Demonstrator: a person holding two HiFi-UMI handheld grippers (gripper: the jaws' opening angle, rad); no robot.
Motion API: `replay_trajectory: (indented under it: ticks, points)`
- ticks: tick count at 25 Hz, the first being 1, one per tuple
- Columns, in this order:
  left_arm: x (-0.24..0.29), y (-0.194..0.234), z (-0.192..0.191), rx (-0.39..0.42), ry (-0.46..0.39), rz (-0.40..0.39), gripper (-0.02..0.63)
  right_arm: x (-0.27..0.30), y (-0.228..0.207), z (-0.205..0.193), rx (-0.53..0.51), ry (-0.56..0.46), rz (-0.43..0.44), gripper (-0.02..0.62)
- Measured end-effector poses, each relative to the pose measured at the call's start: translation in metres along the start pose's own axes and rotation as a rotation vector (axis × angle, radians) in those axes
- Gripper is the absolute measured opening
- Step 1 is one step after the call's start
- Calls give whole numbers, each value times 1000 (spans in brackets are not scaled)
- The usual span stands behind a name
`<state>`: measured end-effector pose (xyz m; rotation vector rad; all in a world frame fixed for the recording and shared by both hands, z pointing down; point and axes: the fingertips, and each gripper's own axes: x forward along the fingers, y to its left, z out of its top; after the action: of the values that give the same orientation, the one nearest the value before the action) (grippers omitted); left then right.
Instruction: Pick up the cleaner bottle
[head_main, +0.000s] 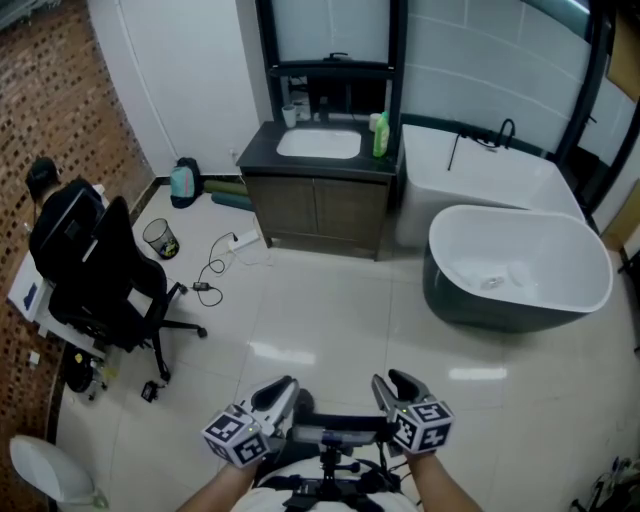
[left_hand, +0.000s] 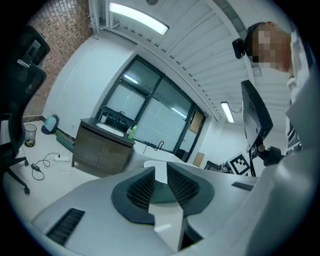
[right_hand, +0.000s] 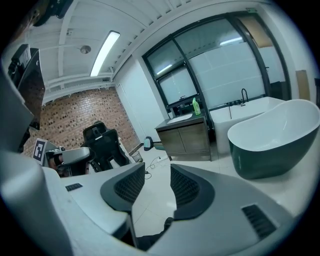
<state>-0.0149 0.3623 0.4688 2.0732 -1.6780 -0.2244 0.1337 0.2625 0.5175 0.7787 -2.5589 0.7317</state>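
Cleaner bottle (head_main: 380, 135), green, stands upright on the vanity counter (head_main: 262, 155), just right of the sink (head_main: 318, 144), across the room and well apart from both tools. Left gripper (head_main: 276, 392) and right gripper (head_main: 392, 384) sit side by side low in front of the person, aimed roughly at the vanity over bare floor (head_main: 330, 310). Left jaws are parted by a narrow gap with nothing between them; right jaws are spread wider, also empty. Bathtub (head_main: 520, 262) sits to the right.
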Motion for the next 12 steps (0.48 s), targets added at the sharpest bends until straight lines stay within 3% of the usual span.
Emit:
replay_trajectory:
  ticks: [12]
  points:
    - [74,83,58,-1,19,-89,66,79,-17,56,29,-19,-77,179]
